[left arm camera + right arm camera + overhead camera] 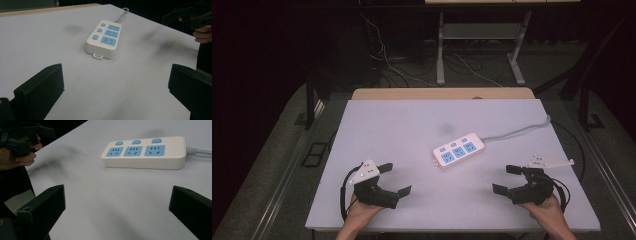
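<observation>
A white plastic power strip with three light-blue sockets and three small blue buttons lies flat near the middle of the pale grey rectangular table, set on a slant. Its grey cable runs from the strip's far end toward the table's right edge and drops over it. A small white tab projects from the strip's near end; the left gripper view shows it facing that camera. The left gripper, black with a grey three-cornered plate on top, is held in a hand well to the near left of the strip, jaws spread wide, nothing between them. The right gripper, likewise black and plated, is held in the other hand well to the near right of the strip, jaws also spread wide and empty. Both grippers point inward toward the strip; neither touches it. In the left gripper view the strip lies ahead between the two jaws, sockets upward; in the right gripper view it lies ahead, long side on. Faint dark smudges mark the table surface around the strip.
</observation>
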The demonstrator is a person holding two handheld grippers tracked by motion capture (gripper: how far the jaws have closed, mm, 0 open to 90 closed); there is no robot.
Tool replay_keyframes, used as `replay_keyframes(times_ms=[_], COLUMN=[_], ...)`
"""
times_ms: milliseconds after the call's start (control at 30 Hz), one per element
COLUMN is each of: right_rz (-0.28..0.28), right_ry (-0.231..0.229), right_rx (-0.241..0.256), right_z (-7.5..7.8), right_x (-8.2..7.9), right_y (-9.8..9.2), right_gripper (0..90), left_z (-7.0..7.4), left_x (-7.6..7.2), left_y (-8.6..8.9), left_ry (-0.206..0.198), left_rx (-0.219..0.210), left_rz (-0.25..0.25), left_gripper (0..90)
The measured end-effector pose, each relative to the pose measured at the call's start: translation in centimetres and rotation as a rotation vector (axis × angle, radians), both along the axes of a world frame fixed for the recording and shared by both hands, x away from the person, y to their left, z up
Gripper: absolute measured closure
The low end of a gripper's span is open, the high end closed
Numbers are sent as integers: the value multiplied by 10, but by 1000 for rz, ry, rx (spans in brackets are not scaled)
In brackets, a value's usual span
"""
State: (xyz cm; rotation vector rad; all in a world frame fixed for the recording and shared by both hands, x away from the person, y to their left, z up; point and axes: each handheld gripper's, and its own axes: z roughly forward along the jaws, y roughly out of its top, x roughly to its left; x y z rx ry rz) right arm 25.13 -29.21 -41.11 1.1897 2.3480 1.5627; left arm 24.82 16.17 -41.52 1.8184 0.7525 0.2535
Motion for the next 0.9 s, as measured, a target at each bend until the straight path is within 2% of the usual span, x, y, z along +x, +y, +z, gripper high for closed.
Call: replay_keyframes(times_ms=[700,900], right_rz=[-10,6], right_ry=[10,23], right_rx=[-4,-23], right_z=[2,3], right_x=[-2,-2], right_y=[-2,0], right_gripper=[5,4], left_z=[-3,-5], left_x=[5,7], left_y=[1,2], left_ry=[21,26], left_rx=[-7,-3], left_rz=[-9,-2], left_gripper=[0,0])
